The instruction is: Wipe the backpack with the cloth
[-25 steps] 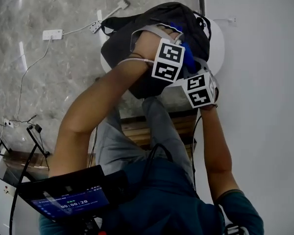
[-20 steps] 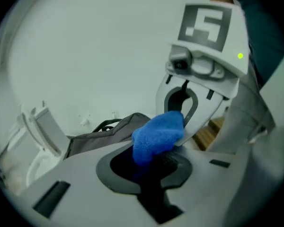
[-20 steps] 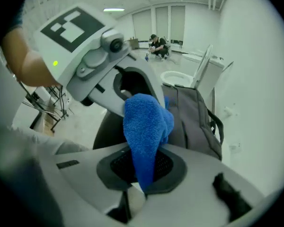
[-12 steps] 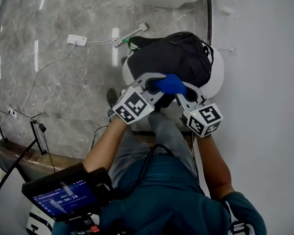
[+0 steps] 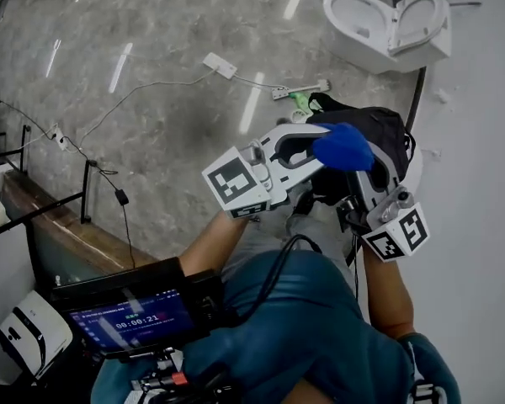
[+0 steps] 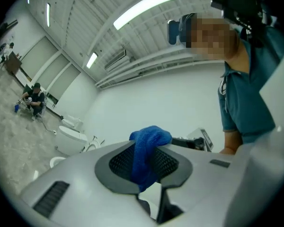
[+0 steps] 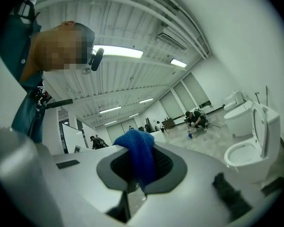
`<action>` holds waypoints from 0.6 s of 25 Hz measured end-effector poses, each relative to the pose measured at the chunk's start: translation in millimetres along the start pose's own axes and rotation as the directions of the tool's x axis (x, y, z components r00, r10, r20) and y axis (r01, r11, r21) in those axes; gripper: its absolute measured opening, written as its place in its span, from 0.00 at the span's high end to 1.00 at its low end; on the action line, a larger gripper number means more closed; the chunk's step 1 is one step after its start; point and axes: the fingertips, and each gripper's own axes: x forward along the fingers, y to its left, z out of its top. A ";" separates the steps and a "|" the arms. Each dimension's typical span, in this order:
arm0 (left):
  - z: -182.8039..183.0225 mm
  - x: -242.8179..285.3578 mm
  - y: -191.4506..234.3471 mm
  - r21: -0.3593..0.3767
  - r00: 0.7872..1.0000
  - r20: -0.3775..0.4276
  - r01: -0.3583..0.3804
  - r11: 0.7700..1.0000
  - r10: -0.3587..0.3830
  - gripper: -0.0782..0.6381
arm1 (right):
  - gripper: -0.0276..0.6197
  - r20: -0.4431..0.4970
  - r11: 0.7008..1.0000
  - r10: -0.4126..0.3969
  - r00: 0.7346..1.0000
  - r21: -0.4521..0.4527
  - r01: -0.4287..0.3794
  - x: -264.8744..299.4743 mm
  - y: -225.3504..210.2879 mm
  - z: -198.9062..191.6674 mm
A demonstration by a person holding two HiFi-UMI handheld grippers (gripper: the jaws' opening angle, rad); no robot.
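Note:
A black backpack (image 5: 380, 130) lies on a white round seat (image 5: 417, 173) by the wall, seen in the head view. Both grippers are raised well above it, close to the head camera, and point roughly level. A bunched blue cloth (image 5: 342, 146) sits where their jaws meet. My left gripper (image 5: 318, 148) is shut on the cloth (image 6: 146, 150), which sticks up between its pads. My right gripper (image 5: 364, 165) is also shut on the same cloth (image 7: 138, 151). In the left gripper view (image 6: 144, 163) and the right gripper view (image 7: 139, 168) the backpack is out of sight.
A white toilet (image 5: 387, 22) stands beyond the backpack, and another toilet (image 7: 255, 141) shows in the right gripper view. A power strip (image 5: 220, 64) with cables lies on the marble floor. A wooden bench (image 5: 59, 225) runs at the left. A white wall (image 5: 480, 141) closes the right.
Both grippers have risen from the backpack's top toward the head camera, carrying the blue cloth. The head view has swung to take in the toilet and more floor.

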 end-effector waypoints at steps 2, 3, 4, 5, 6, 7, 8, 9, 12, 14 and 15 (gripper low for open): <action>67.6 -48.1 0.4 0.031 0.999 0.031 0.026 0.999 -0.027 0.79 | 0.91 0.024 0.999 -0.026 0.999 -0.047 0.027 45.3 60.3 33.6; 97.4 -70.2 1.0 0.051 0.998 0.034 0.045 0.998 -0.047 0.79 | 0.91 0.035 0.996 -0.045 0.998 -0.071 0.047 65.3 87.3 47.7; 117.7 -86.6 1.4 0.073 0.997 0.028 0.064 0.995 -0.067 0.79 | 0.91 0.049 0.993 -0.062 0.997 -0.095 0.066 78.9 106.5 57.0; 127.5 -95.6 1.3 0.097 0.996 0.014 0.084 0.992 -0.086 0.78 | 0.91 0.067 0.989 -0.076 0.995 -0.118 0.083 85.0 116.4 61.1; 129.1 -98.1 0.4 0.125 0.995 -0.005 0.104 0.987 -0.104 0.79 | 0.91 0.089 0.985 -0.087 0.992 -0.140 0.099 84.9 118.6 61.6; 126.6 -96.8 -1.6 0.157 0.992 -0.023 0.123 0.980 -0.121 0.79 | 0.91 0.113 0.980 -0.096 0.989 -0.163 0.113 81.0 116.8 60.3; 124.0 -95.1 -4.4 0.188 0.990 -0.039 0.142 0.972 -0.137 0.79 | 0.91 0.134 0.974 -0.104 0.986 -0.186 0.128 76.4 115.1 59.2; 124.5 -95.8 -6.8 0.210 0.987 -0.050 0.159 0.965 -0.152 0.79 | 0.91 0.152 0.967 -0.111 0.982 -0.212 0.142 74.4 116.5 59.7; 156.0 -115.4 6.3 0.237 0.976 -0.076 0.215 0.947 -0.203 0.79 | 0.91 0.196 0.941 -0.149 0.969 -0.272 0.200 102.8 138.1 74.7; 183.8 -127.0 34.4 0.247 0.963 -0.106 0.268 0.931 -0.249 0.79 | 0.91 0.212 0.928 -0.202 0.956 -0.270 0.256 139.4 143.6 86.7; 193.5 -128.2 50.6 0.248 0.955 -0.121 0.295 0.923 -0.273 0.78 | 0.91 0.221 0.922 -0.231 0.948 -0.261 0.285 156.3 139.7 91.0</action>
